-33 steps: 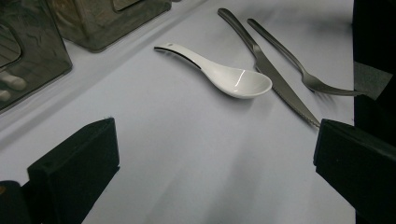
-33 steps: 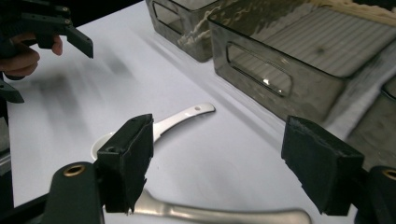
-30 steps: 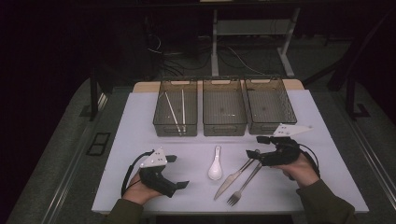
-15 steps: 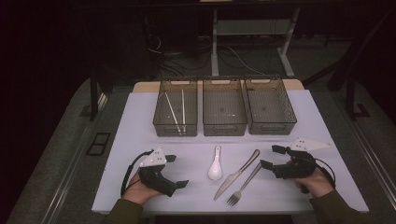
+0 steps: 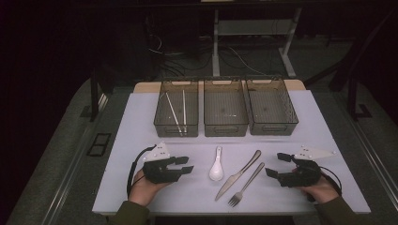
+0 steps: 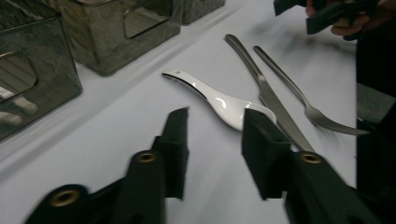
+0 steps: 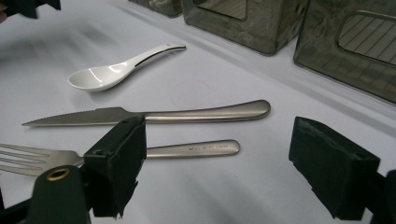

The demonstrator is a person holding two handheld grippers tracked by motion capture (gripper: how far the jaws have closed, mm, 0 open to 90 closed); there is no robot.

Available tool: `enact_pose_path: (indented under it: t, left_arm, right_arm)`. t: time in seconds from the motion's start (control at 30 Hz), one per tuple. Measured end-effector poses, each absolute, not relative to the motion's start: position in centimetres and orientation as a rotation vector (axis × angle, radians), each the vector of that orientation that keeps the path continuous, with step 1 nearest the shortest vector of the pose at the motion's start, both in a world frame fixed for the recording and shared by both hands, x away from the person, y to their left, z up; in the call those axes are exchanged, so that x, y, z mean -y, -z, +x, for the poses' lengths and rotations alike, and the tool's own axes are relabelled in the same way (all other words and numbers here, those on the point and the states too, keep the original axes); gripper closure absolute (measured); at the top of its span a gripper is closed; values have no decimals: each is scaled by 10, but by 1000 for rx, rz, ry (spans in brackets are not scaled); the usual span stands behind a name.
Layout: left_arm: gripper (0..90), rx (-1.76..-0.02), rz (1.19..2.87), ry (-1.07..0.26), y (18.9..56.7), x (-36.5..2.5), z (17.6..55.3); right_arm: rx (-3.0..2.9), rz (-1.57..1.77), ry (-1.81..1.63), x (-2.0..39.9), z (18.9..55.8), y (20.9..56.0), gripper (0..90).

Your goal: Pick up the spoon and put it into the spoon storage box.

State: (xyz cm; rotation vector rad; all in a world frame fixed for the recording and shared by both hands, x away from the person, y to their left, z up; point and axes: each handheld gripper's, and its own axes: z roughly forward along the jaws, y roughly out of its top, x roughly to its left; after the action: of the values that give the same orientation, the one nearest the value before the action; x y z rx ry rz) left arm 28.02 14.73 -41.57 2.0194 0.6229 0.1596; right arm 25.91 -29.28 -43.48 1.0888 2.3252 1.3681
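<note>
While both hands rest on the worktop, left tool just narrowing, empty; right tool wide, empty, near fork, knife, spoon

Checked all views for lettering. I find one mark: a tiny stamped line on the handle of the slim brushed-steel fork, seen in the right gripper view, too small for me to read. The white ceramic soup spoon, the steel table knife and the smoky see-through plastic bins at the far side carry nothing I can read.
</note>
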Motion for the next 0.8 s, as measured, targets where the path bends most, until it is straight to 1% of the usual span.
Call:
enact_pose_path:
  t: [0.13, 0.2, 0.23, 0.57, 0.8]
  left_arm:
    - [801, -628, 2053, -172, 418, -140, 289]
    - [867, -640, 2060, -170, 419, -137, 295]
    - [884, -650, 2057, -168, 419, -135, 298]
    - [887, -659, 2107, -173, 430, -105, 336]
    - [887, -651, 2148, -183, 437, -81, 352]
  right_arm:
    - [-2326, 1089, -1364, 292, 259, 435, 190]
    - [-2322, 1094, -1366, 292, 259, 435, 190]
    - [-2321, 1096, -1366, 293, 259, 435, 190]
    - [-2315, 1096, -1372, 294, 260, 435, 190]
    - [-2317, 1094, -1374, 294, 260, 434, 190]
